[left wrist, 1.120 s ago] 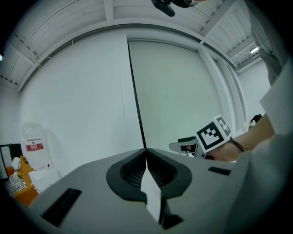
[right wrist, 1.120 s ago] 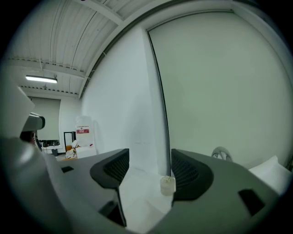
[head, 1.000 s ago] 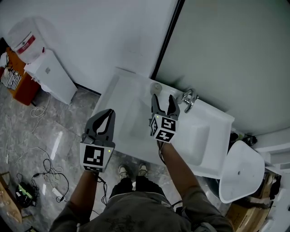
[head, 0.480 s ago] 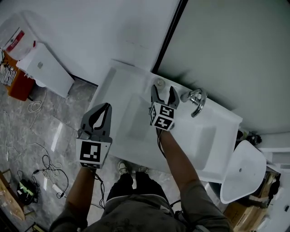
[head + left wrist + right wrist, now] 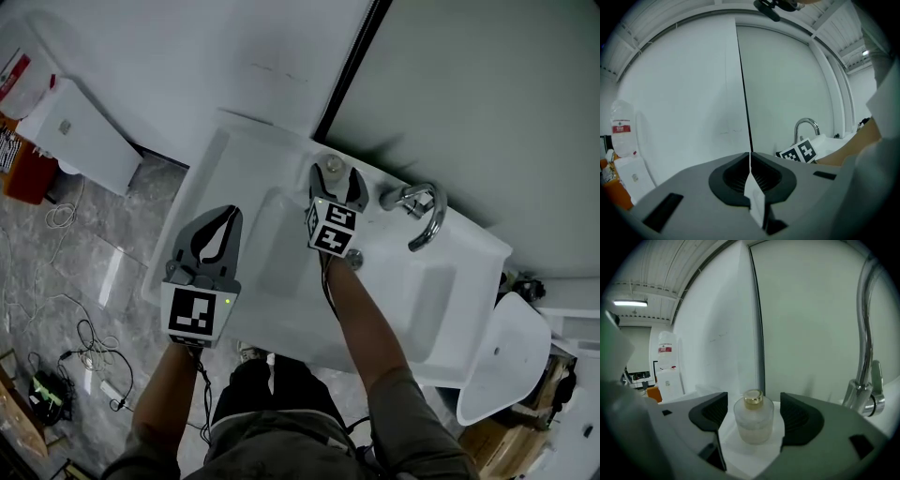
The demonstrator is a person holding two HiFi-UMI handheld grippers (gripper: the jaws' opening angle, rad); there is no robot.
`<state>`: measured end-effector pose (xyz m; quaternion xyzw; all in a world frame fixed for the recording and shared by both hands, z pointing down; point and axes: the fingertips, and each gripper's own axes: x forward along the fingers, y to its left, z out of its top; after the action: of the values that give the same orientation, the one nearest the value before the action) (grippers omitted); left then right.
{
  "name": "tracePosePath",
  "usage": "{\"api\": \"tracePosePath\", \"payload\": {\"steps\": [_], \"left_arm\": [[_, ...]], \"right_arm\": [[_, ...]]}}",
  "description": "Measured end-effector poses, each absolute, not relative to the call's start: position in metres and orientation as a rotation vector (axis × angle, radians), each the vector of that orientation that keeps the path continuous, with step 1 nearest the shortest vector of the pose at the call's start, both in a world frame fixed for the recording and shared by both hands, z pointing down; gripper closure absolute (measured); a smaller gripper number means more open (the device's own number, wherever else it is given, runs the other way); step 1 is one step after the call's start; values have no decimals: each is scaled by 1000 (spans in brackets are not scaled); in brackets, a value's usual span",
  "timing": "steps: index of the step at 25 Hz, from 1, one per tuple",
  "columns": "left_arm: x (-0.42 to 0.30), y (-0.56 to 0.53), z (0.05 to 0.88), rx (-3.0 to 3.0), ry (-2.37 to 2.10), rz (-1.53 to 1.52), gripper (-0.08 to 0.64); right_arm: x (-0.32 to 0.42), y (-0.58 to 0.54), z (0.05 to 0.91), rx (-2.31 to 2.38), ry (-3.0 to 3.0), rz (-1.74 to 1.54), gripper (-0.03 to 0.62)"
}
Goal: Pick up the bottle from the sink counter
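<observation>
A small frosted glass bottle [image 5: 753, 420] with a gold cap stands on the white sink counter [image 5: 234, 164], close to the back wall [image 5: 330, 167]. My right gripper [image 5: 337, 184] is open, and its jaws have just been opening. The bottle stands between the two jaws [image 5: 753, 409] with a gap on each side, untouched. My left gripper [image 5: 223, 217] hovers over the counter's front left part, shut with nothing in it [image 5: 750, 166].
A chrome tap [image 5: 422, 211] curves up just right of the bottle [image 5: 865, 357]. The sink basin [image 5: 279, 246] lies below the grippers. A water dispenser [image 5: 70, 131] stands at far left, cables [image 5: 84, 347] lie on the floor, and a white rounded fixture [image 5: 502, 361] is at the right.
Both grippers have sunk toward the counter. The right one has advanced to the back wall, its jaws now on either side of the bottle. The left gripper stays shut.
</observation>
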<state>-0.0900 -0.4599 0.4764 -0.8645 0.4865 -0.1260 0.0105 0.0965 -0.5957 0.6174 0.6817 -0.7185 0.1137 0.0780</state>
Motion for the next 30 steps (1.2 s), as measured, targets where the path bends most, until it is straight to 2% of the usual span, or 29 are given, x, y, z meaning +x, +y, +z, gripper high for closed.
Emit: {"api": "tracePosePath", "payload": {"steps": [14,30], "left_arm": [[-100,-476,519,-2716,1548,-407,537],[-108,-472,537,-2730,1581,-437,537]], "right_arm": [[93,-624,659,2043,-2025,298,276],[96,-633,674,2003,-1880,415,276]]}}
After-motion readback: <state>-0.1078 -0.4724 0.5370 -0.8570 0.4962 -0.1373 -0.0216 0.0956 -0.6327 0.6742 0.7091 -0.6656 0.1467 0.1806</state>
